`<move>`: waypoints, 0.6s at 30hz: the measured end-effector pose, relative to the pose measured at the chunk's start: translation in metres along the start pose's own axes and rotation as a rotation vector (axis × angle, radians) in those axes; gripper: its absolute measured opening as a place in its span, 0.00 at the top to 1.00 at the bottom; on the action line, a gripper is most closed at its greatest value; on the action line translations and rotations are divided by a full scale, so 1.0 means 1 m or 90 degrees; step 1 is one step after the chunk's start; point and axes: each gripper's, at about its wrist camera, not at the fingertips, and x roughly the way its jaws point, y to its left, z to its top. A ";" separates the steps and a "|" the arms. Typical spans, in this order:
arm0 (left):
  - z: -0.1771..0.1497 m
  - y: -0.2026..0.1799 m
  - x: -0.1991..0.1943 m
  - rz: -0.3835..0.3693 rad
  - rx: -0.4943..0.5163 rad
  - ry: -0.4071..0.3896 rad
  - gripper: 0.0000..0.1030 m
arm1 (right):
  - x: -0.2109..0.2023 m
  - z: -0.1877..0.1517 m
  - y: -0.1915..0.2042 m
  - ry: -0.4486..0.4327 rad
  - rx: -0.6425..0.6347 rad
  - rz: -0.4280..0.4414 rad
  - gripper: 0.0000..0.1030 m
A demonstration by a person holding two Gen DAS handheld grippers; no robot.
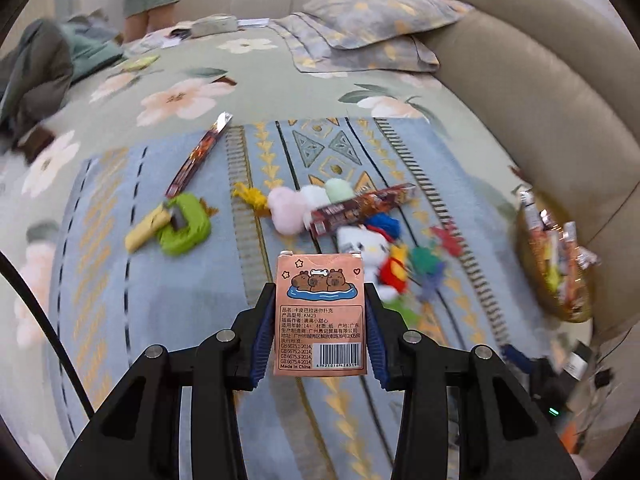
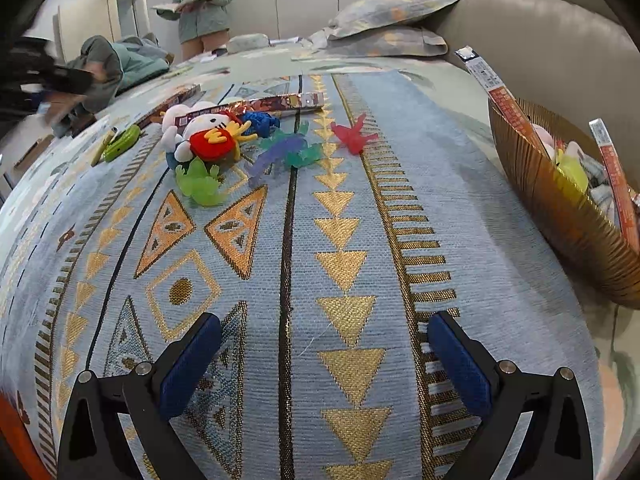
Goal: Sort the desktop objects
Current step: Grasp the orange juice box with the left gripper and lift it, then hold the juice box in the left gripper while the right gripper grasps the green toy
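Observation:
My left gripper (image 1: 320,300) is shut on a pink card box (image 1: 320,316) printed with capybaras and a barcode, held above the blue patterned cloth (image 1: 120,300). Beyond it lie a white cat plush (image 1: 362,246), a pastel plush (image 1: 304,204), two long snack boxes (image 1: 200,152) (image 1: 360,206), a green holder (image 1: 184,224) and small jelly figures (image 1: 428,268). My right gripper (image 2: 324,320) hangs open over bare cloth (image 2: 460,184), nothing between its blue pads. Ahead of it are the cat plush (image 2: 208,124), a green frog figure (image 2: 198,182) and a red figure (image 2: 354,134).
A gold ribbed basket (image 2: 560,208) with sorted items stands at the right edge of the cloth, also visible as the basket (image 1: 556,264). The cloth lies on a floral bed with pillows (image 1: 376,12) and a beige headboard (image 1: 540,80). A person (image 2: 204,8) stands reading at the far end.

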 end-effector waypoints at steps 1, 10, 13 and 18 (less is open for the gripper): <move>-0.007 0.002 -0.005 -0.012 -0.016 0.001 0.64 | -0.001 0.004 0.003 0.005 -0.002 0.019 0.02; -0.041 0.026 0.006 -0.072 -0.100 0.025 0.64 | 0.023 0.058 0.063 0.018 -0.086 0.077 0.31; -0.043 0.031 0.010 -0.072 -0.114 0.026 0.64 | 0.050 0.064 0.065 0.043 -0.044 0.083 0.33; -0.043 0.035 0.001 -0.137 -0.141 0.007 0.64 | 0.056 0.072 0.070 0.023 -0.024 0.075 0.33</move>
